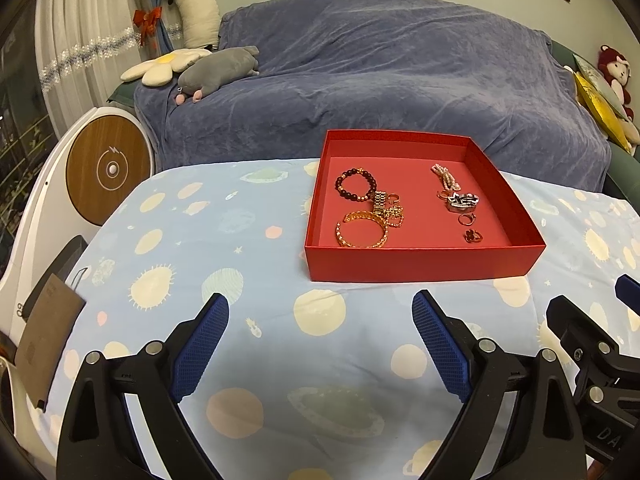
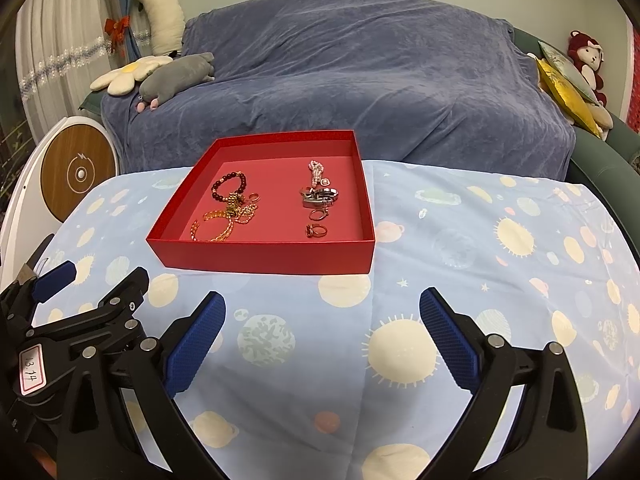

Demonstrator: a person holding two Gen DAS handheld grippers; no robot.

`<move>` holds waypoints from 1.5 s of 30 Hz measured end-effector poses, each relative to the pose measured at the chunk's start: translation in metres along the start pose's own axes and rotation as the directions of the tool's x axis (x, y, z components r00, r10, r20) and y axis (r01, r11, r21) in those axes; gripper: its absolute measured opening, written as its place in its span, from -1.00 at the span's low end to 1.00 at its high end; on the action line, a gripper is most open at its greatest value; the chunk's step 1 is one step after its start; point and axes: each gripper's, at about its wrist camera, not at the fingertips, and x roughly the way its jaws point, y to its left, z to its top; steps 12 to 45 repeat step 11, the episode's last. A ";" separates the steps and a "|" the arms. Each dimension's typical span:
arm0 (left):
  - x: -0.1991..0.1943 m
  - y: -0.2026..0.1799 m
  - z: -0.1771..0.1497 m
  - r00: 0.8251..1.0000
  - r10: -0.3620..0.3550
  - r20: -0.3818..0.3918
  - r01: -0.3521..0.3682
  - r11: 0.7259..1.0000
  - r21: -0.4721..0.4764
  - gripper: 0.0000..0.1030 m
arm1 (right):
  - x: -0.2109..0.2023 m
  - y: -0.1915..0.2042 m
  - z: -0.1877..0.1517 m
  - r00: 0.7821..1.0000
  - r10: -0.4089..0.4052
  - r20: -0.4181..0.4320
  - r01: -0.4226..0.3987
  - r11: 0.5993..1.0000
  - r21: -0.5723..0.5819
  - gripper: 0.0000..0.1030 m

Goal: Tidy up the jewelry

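Left gripper (image 1: 320, 322): fingers spread wide with nothing between them, at the bottom of the left wrist view, over the counter (image 1: 248, 340) and short of the box.
Right gripper (image 2: 322, 318): fingers likewise wide apart and empty, low in the right wrist view; its neighbour shows at lower left.
Red box (image 1: 420, 266): open, shallow, on the planet-print cloth, centre of both views.
Left cluster: dark bead bracelet (image 1: 355, 184), gold bangle (image 1: 362, 229), gold chain (image 1: 389, 208) heaped against the bangle.
Right cluster: pink bead strand (image 1: 443, 175), silver piece (image 1: 463, 201), two rings (image 1: 470, 227) toward the box's near wall.
Handling, as judged: all light; beads and chain limp, so they will drape and may snag each other; bangle stiff and smooth; rings tiny and slippery.
Where to grip: bangle across its band; bead bracelet by pinching one side of the loop; rings edge-on, low to the box floor.
Risk: lifting the chain probably drags the bangle along.
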 end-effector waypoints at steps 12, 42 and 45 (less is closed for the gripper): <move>0.007 0.000 -0.001 0.998 -0.029 -0.050 0.028 1.000 -0.007 0.76 | 0.000 -0.001 -0.001 1.000 -0.018 0.005 0.018 1.000 -0.003 0.90; 0.007 0.000 -0.001 0.998 -0.029 -0.050 0.028 1.000 -0.007 0.76 | 0.000 -0.001 -0.001 1.000 -0.018 0.005 0.018 1.000 -0.003 0.90; 0.007 0.000 -0.001 0.998 -0.029 -0.050 0.028 1.000 -0.007 0.76 | 0.000 -0.001 -0.001 1.000 -0.018 0.005 0.018 1.000 -0.003 0.90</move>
